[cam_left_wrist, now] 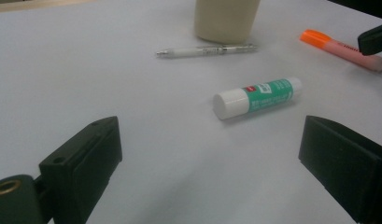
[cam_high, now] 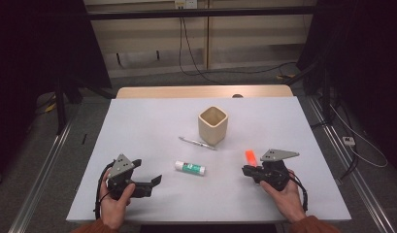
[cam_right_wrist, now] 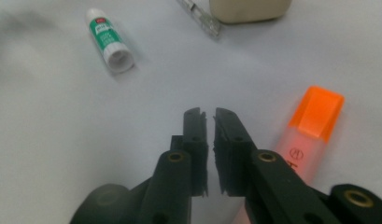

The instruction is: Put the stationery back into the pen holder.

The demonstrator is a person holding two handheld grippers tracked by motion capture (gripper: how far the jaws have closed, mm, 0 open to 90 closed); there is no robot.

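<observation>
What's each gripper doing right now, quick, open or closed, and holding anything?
Left gripper: open, holding nothing.
Right gripper: closed on nothing, beside the orange highlighter.

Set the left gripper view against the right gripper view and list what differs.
Left gripper view: the left tongs, open wide, and the whole pen. Right gripper view: the right tongs, shut on nothing, beside the highlighter. Both: glue stick, highlighter, cup, white table.

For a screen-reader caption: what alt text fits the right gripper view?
The right gripper, jaws shut on nothing, lies beside an orange-capped highlighter on a white table. Farther off lie a glue stick and pen.
</observation>
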